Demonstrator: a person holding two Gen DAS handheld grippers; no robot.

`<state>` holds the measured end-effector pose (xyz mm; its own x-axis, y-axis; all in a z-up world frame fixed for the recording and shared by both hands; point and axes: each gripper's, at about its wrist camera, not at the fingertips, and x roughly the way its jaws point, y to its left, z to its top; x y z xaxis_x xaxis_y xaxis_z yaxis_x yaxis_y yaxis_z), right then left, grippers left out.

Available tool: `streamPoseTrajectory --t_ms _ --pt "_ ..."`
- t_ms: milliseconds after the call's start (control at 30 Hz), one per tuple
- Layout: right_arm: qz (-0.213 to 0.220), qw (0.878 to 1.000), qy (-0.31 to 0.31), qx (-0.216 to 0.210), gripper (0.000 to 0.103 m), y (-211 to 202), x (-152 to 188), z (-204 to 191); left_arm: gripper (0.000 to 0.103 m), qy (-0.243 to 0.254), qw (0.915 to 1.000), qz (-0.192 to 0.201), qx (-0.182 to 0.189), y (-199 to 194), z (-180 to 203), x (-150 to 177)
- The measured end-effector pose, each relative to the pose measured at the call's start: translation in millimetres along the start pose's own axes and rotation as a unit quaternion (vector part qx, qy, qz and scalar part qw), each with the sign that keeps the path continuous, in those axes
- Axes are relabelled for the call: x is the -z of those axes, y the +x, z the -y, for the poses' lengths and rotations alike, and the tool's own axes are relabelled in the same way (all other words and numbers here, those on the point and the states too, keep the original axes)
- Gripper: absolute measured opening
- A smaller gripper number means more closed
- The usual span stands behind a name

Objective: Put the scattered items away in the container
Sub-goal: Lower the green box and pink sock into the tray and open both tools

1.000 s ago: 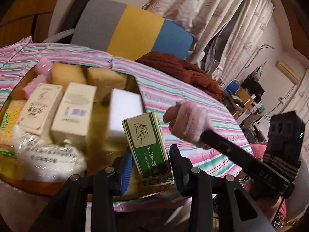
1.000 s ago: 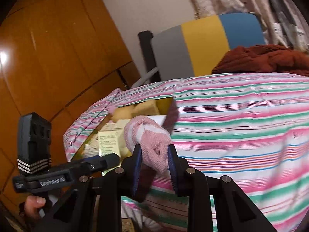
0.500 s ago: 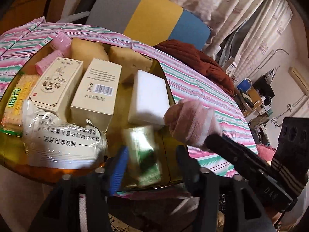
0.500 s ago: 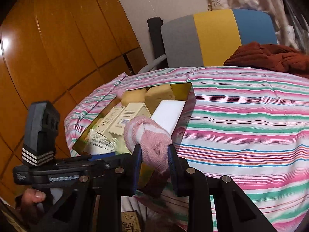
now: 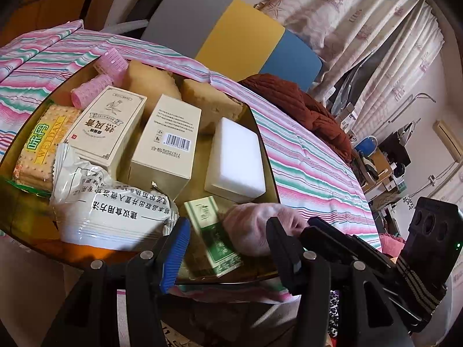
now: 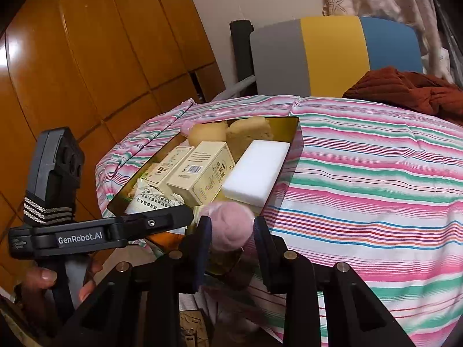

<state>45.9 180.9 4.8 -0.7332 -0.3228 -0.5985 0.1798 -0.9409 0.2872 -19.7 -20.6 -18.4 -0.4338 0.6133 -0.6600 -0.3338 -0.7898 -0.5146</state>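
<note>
Left gripper (image 5: 228, 241) is seen with jaws wide and nothing held; the green box (image 5: 212, 235) lies flat in the near right corner of the gold tray (image 5: 262, 133), below and between the jaws. Right gripper (image 6: 230, 238) has jaws spread just wider than the pink sock roll (image 6: 230, 225), which sits between them at the tray's near edge; whether the pads are touching it cannot be told. In the left wrist view the sock roll (image 5: 260, 228) is seen just beside the green box, touching or nearly so. The tray is already packed: white sponge block (image 5: 235, 162) along the right wall, two cream boxes (image 5: 166, 138) side by side in the middle, two tan sponges (image 5: 211, 104) at the far end, pink hair rollers (image 5: 111, 62) in the far left corner, a cracker pack (image 5: 43, 144) on the left, and a white foil packet (image 5: 115, 217) at the near left. The tray rests on a bed with a striped sheet (image 6: 376, 173). A rust-coloured knit (image 6: 411, 89) is bunched at the far side of the bed, well apart from the tray.
</note>
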Motion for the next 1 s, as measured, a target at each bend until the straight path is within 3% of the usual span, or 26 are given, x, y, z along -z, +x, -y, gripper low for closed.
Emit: streamPoseTrajectory --t_ms 167,333,567,767,1000 --pt "0.002 1.0 0.003 0.005 0.032 -1.2 1.6 2.0 0.055 -0.001 1.0 0.003 0.0 0.2 -1.1 0.2" --pt "0.001 0.999 -0.037 0.013 0.026 -1.7 0.9 -9.5 0.055 0.01 0.9997 0.016 -0.013 -4.1 0.2 0.0" --pt "-0.044 0.994 -0.098 0.013 0.018 14.6 1.0 -32.6 0.055 0.013 0.999 0.035 -0.024 -13.5 -3.3 -2.3" --pt "-0.078 0.994 -0.079 0.019 0.018 43.6 -4.7 -28.4 0.055 0.005 0.9989 0.039 -0.027 -17.0 -8.3 -2.8" --pt "-0.054 0.996 -0.066 0.011 0.018 39.9 -15.3 -27.7 0.055 0.004 0.9981 0.052 -0.033 -24.7 -13.4 -6.7"
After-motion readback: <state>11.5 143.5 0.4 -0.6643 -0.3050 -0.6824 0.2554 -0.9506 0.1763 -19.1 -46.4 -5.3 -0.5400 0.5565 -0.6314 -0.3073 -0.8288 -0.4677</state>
